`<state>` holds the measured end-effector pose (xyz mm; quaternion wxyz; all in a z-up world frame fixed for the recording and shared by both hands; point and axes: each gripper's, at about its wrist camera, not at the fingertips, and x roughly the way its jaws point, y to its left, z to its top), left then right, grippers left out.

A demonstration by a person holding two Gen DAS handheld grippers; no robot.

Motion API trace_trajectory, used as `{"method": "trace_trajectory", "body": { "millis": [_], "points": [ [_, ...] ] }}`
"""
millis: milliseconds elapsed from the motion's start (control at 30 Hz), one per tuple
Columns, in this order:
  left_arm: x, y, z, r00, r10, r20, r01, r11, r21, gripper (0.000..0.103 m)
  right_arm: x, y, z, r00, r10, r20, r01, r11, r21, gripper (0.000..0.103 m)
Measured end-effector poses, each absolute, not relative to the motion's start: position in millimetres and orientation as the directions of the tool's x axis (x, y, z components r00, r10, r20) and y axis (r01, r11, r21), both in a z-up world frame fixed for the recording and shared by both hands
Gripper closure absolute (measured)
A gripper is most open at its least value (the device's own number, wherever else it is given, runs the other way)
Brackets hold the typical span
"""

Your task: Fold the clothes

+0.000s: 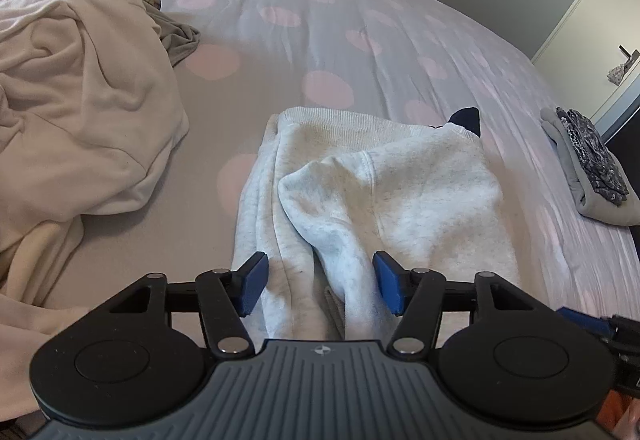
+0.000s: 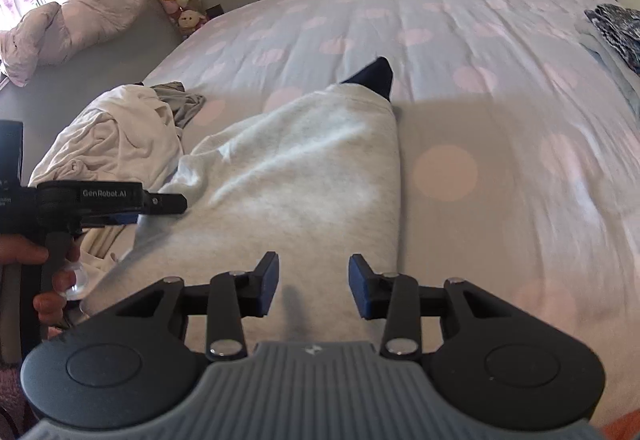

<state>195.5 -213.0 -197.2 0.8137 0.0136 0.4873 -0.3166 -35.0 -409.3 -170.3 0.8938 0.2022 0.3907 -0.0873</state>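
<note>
Progress: pale grey fleecy sweatshirt lies half-folded mid-bed, sleeve doubled over, final folds left | Done: small folded stack at the bed's edge | Waiting: crumpled cream garment | Left gripper part-open astride the sleeve, gripping nothing | Right gripper part-open, empty, above the sweatshirt | Spotted quilt soft, rumpled.

Cream garment cut off by left edge, hides most of grey cloth. Sweatshirt near hem behind left gripper. Bedspread blurred at right.
</note>
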Motion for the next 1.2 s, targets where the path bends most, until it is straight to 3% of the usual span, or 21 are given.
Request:
{"method": "trace_trajectory", "body": {
  "millis": [100,200,333,467,667,933,1133,1200],
  "points": [
    [190,-216,-192,0.353,-0.507,-0.786,0.555,0.790,-0.260,0.090,-44,-410,-178,0.674,0.011,-0.739,0.312,0.902,0.298,0.061],
    [174,-219,-176,0.422,-0.510,-0.750,0.600,0.777,-0.191,0.095,-49,-408,-181,0.682,0.028,-0.730,0.292,0.905,0.308,0.059],
    [152,-215,-156,0.496,-0.481,-0.724,0.632,0.771,-0.079,0.096,-52,-405,-187,0.692,0.060,-0.719,0.259,0.909,0.325,0.059],
    [157,-213,-167,0.501,-0.400,-0.768,0.631,0.775,0.009,0.096,-45,-393,-200,0.688,0.119,-0.716,0.214,0.910,0.356,0.058],
    [181,-213,-206,0.449,-0.307,-0.839,0.608,0.793,0.035,0.096,-22,-366,-224,0.652,0.139,-0.746,0.158,0.937,0.312,0.058],
    [175,-235,-227,0.464,-0.219,-0.858,0.640,0.752,0.155,0.095,-10,-359,-235,0.660,0.131,-0.739,0.120,0.954,0.276,0.058],
    [155,-224,-197,0.535,-0.221,-0.815,0.619,0.759,0.201,0.082,-41,-391,-206,0.713,0.157,-0.683,0.162,0.911,0.378,0.062],
    [144,-223,-181,0.553,-0.215,-0.805,0.623,0.748,0.228,0.081,-54,-399,-198,0.715,0.102,-0.691,0.195,0.921,0.337,0.063]
  ]
}}
